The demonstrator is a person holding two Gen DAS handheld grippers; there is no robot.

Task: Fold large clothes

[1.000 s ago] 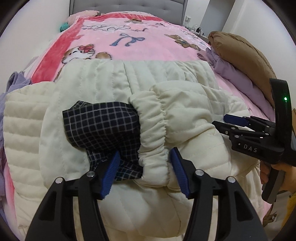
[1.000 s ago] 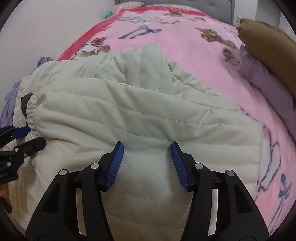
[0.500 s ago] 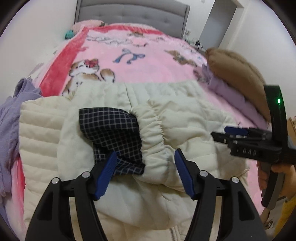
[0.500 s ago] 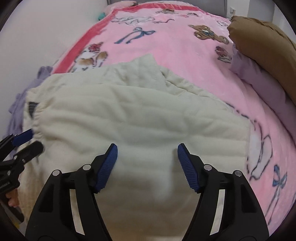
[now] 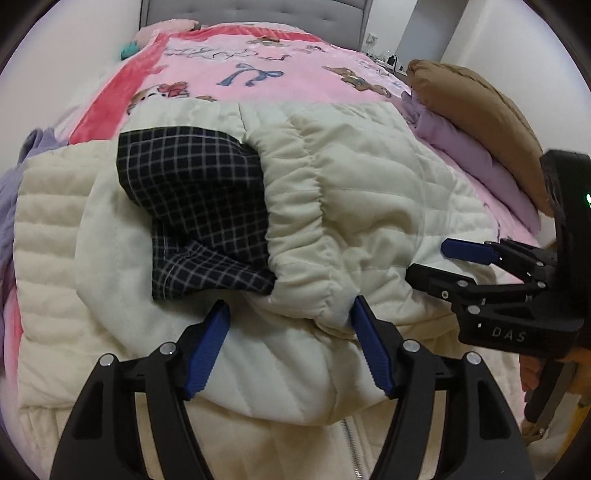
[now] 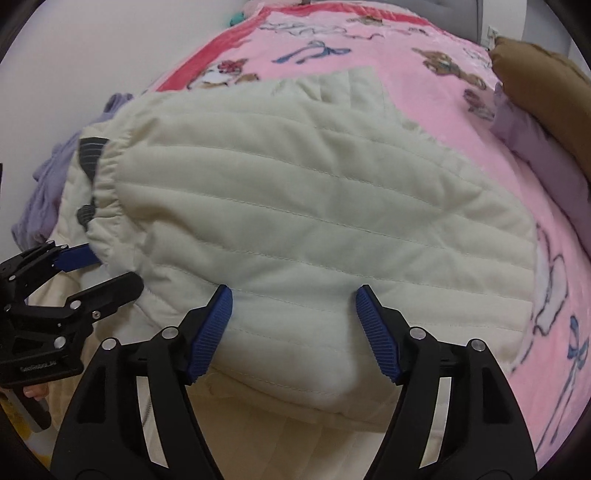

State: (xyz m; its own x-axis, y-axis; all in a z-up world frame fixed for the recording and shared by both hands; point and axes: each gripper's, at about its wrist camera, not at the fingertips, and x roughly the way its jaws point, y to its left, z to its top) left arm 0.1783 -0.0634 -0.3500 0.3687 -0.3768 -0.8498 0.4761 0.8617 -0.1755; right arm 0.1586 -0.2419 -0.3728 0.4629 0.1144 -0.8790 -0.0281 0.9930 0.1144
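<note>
A cream quilted jacket (image 5: 388, 192) lies on the bed with one sleeve folded across its body. The sleeve's gathered cuff (image 5: 295, 229) lies beside the dark checked lining (image 5: 195, 206). My left gripper (image 5: 290, 306) hovers just in front of the cuff, its jaws opening; the fold's edge lies between the blue pads (image 5: 207, 354) without being pressed. My right gripper (image 6: 294, 291) stands over the folded sleeve (image 6: 295, 206), its jaws opening too, pads off the fabric. Each gripper shows in the other's view: the right gripper (image 5: 428, 258), the left gripper (image 6: 110, 267).
A pink cartoon blanket (image 5: 295, 74) covers the bed up to a grey headboard (image 5: 258, 11). A brown pillow (image 5: 476, 110) on a lilac garment (image 5: 472, 155) lies at the right edge. Another purple garment (image 6: 48, 184) hangs off the left side. A hand (image 5: 532, 373) holds the right gripper.
Both grippers' jaws have spread wider and drawn back a little from the jacket. The folded sleeve stays where it lay, no longer pinched.
</note>
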